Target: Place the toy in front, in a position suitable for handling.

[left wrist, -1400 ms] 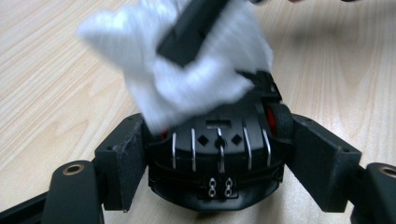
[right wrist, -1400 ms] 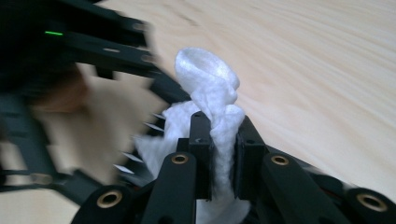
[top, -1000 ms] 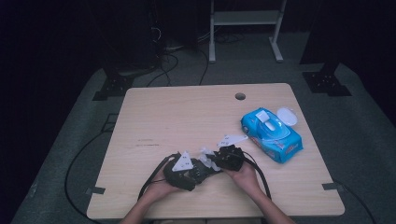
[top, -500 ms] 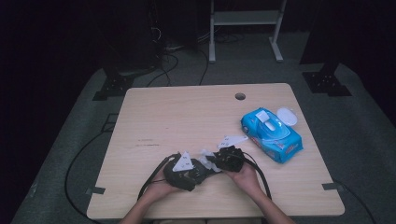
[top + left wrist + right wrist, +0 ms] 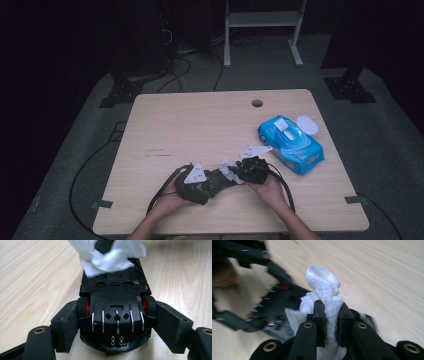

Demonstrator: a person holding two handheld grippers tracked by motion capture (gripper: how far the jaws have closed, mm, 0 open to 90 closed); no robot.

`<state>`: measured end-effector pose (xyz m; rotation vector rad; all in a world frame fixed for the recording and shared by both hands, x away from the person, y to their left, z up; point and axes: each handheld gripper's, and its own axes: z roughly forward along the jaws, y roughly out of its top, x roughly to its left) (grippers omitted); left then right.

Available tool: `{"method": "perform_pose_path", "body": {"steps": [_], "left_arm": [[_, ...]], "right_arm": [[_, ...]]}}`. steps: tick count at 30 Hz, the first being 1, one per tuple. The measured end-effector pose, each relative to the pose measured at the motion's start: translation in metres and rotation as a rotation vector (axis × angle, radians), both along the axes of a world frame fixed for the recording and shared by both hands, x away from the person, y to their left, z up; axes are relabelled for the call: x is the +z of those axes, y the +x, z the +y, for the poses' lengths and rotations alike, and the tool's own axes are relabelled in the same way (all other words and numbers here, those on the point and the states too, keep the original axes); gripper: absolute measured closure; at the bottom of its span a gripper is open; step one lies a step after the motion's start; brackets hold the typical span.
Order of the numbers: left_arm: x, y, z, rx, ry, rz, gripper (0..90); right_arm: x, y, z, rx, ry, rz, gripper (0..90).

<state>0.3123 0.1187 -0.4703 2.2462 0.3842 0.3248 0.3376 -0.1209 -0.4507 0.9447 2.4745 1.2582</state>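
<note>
Pale wood table [image 5: 200, 125] — dark room

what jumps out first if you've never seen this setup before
Near the front edge of the table, two grippers meet: the left gripper clamps a black toy car turned underside up, while the right gripper pinches a white wipe against it. A bright blue wipes pack, lid flipped open, lies to the right.
</note>
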Motion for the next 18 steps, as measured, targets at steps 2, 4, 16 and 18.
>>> {"method": "perform_pose_path", "body": {"steps": [2,4,16,18], "left_arm": [[0.000,0.000,0.000,-0.001,0.009,-0.001,25.1],[0.000,0.000,0.001,0.000,0.003,-0.002,25.1],[0.000,0.001,0.003,-0.004,-0.003,0.004,25.1],[0.000,0.001,0.003,-0.002,-0.011,0.003,25.1]], "right_arm": [[0.000,-0.004,0.006,0.030,0.004,-0.001,79.5],[0.001,-0.005,0.007,0.039,-0.014,-0.015,79.6],[0.000,-0.004,-0.016,0.008,-0.007,0.036,79.5],[0.000,-0.009,-0.011,0.034,-0.026,0.011,79.5]]}}
